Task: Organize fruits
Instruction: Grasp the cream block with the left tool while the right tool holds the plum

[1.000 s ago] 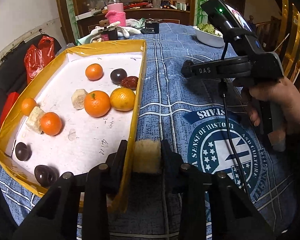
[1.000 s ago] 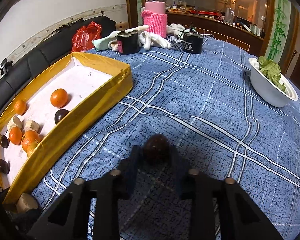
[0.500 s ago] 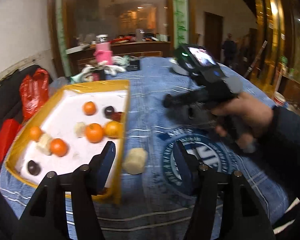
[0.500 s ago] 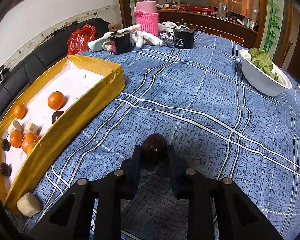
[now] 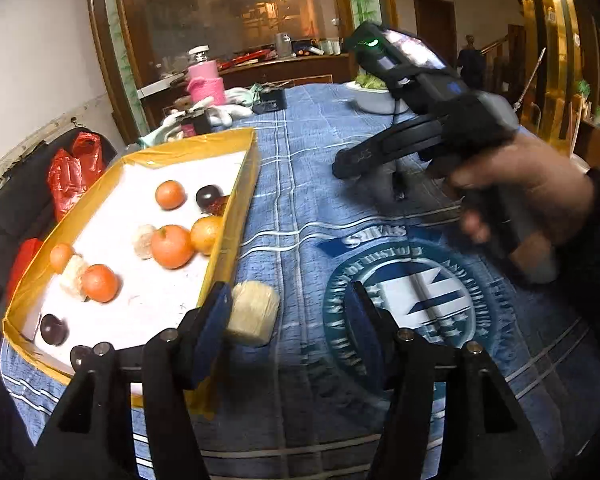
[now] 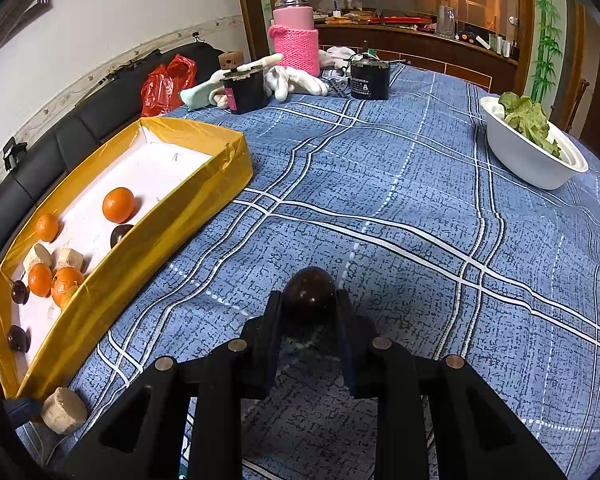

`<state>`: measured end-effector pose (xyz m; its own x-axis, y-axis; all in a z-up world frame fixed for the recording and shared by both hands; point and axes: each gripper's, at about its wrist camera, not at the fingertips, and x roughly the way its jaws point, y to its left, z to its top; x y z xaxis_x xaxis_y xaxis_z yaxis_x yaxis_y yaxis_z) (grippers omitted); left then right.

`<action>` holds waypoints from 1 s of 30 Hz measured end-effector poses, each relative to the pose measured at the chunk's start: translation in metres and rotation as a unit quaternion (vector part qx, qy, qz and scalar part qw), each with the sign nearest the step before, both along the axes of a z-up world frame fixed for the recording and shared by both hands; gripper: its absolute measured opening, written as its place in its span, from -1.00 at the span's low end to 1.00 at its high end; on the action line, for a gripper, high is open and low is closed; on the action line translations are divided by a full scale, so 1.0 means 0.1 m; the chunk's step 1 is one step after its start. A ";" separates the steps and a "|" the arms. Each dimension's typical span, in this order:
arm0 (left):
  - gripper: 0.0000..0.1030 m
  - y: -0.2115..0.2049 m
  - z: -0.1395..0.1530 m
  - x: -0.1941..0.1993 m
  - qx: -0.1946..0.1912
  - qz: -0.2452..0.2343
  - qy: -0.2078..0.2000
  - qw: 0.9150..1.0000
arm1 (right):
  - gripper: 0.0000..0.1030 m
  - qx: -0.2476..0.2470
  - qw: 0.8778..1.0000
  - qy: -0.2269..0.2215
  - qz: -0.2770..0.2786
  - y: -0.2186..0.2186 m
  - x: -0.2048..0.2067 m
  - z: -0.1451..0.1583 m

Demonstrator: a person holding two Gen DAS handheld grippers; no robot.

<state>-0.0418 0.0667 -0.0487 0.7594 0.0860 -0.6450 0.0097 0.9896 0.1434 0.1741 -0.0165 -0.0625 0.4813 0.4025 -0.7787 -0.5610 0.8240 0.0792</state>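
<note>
While the left gripper (image 5: 286,312) is standing half open, a pale cut chunk (image 5: 252,312) is lying on the cloth at its left pad, lower centre; the right gripper (image 6: 309,312) is clamping a dark round fruit (image 6: 310,294); the yellow tray (image 6: 140,256) is sitting at frame left.

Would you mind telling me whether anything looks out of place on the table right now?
Yes: one pale cut chunk lies on the blue tablecloth just outside the yellow tray, while similar pieces and the oranges sit inside it. The left gripper has open jaws around it.
</note>
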 end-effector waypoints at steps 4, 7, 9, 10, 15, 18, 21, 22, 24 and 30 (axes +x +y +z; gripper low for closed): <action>0.12 0.05 0.01 0.06 -0.007 0.007 0.004 1.000 | -0.50 0.000 1.000 0.000 0.001 0.00 0.00 0.00; 0.03 0.14 0.03 0.05 -0.026 0.010 -0.001 1.000 | -0.50 -0.003 1.000 -0.002 0.002 0.01 -0.01 0.00; -0.08 0.14 0.02 0.05 -0.014 0.023 0.004 1.000 | -0.50 -0.003 1.000 -0.002 0.002 0.01 -0.01 0.00; -0.10 0.12 0.00 0.09 0.007 0.033 0.012 0.999 | -0.50 -0.004 1.000 -0.003 0.002 0.01 -0.01 0.00; -0.31 0.25 0.02 0.18 0.001 0.032 0.035 0.999 | -0.50 -0.008 1.000 -0.005 0.000 0.02 -0.02 0.00; -0.41 0.21 -0.10 0.13 0.010 0.022 0.072 0.997 | -0.50 -0.010 1.000 -0.007 0.000 0.03 -0.02 -0.01; -0.42 0.16 -0.13 0.09 0.030 0.015 0.060 0.998 | -0.50 -0.010 1.000 -0.007 0.000 0.03 -0.01 0.00; -0.43 0.18 -0.11 0.11 0.019 0.016 0.061 0.998 | -0.50 -0.010 1.000 -0.007 0.000 0.03 -0.02 0.00; -0.47 0.18 -0.10 0.12 0.011 0.017 0.064 0.998 | -0.50 -0.011 1.000 -0.007 0.000 0.03 -0.01 0.00; -0.48 0.20 0.07 0.06 -0.019 0.019 0.031 0.999 | -0.53 -0.012 1.000 -0.006 -0.003 0.03 -0.02 0.00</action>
